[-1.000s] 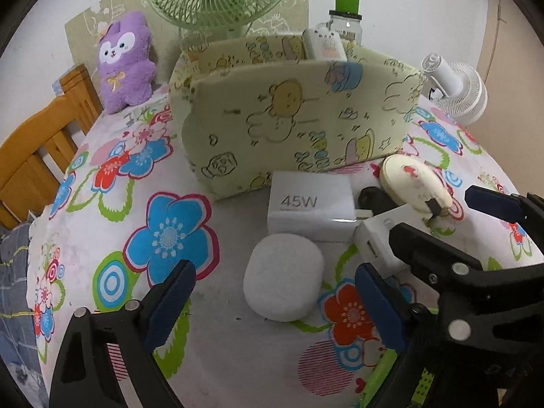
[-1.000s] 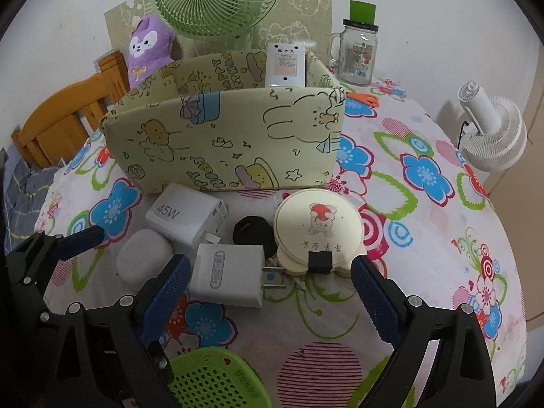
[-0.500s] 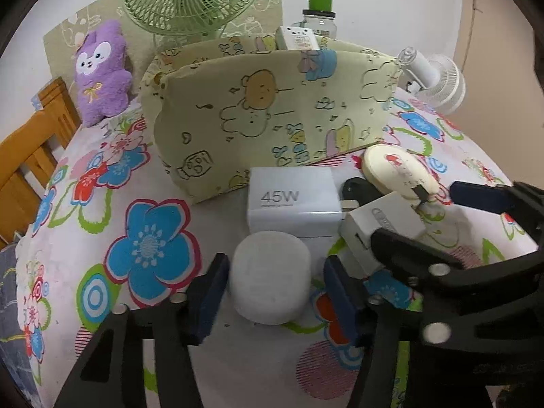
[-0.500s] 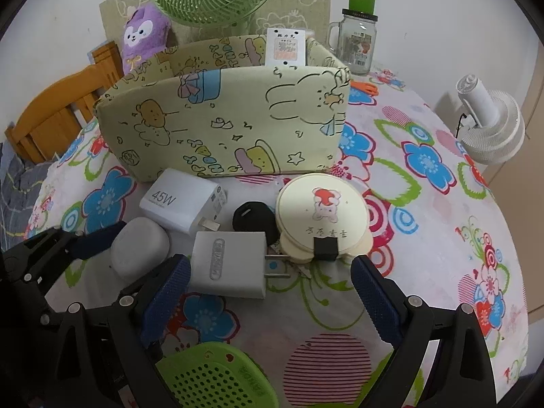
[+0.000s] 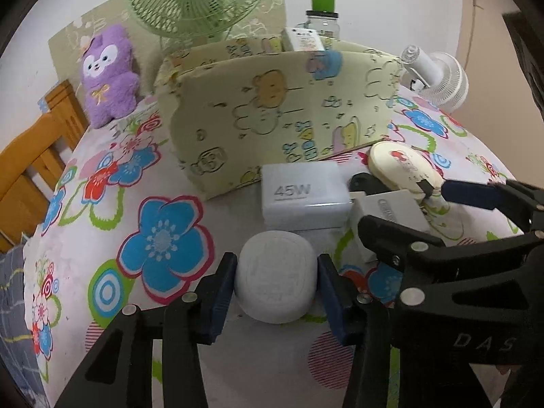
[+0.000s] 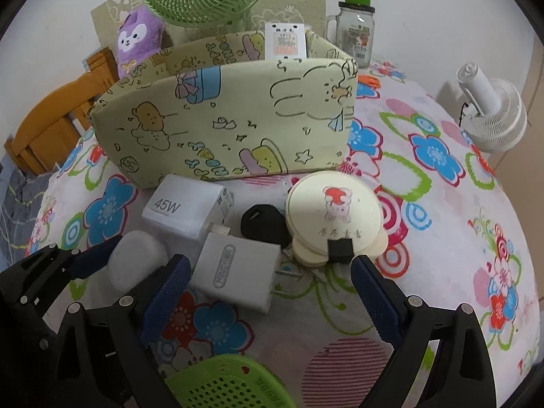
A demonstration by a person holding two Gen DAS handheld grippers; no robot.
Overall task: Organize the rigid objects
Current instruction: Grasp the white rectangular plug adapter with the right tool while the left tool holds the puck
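The left claw (image 5: 276, 280) is gripping the rounded white case (image 5: 274, 277), its blue pads pressed against both sides while the case sits on the table (image 5: 102, 238). This looks like the pick-up step; the next move likely calls for a straight lift, then a carry forward and over the front wall of the fabric storage box (image 5: 272, 108), which stands well ahead of the claw.

Just ahead of the case lies the white 45W charger (image 5: 302, 193), close enough that any forward slide before lifting would nudge it. To the claw's right, the right claw (image 6: 268, 285) hangs wide open and empty, its fingers straddling the smaller white plug adapter (image 6: 238, 272); beyond that sit a black key fob (image 6: 261, 224) and a round cream compact (image 6: 335, 217).

The two claws crowd each other, the right one's left finger sitting close beside the case, so room lies up and to the left, where the flowered cloth is bare. A card box (image 6: 285, 42) already stands in the storage box's far side. A green basket (image 6: 224, 384) sits beneath the right claw.
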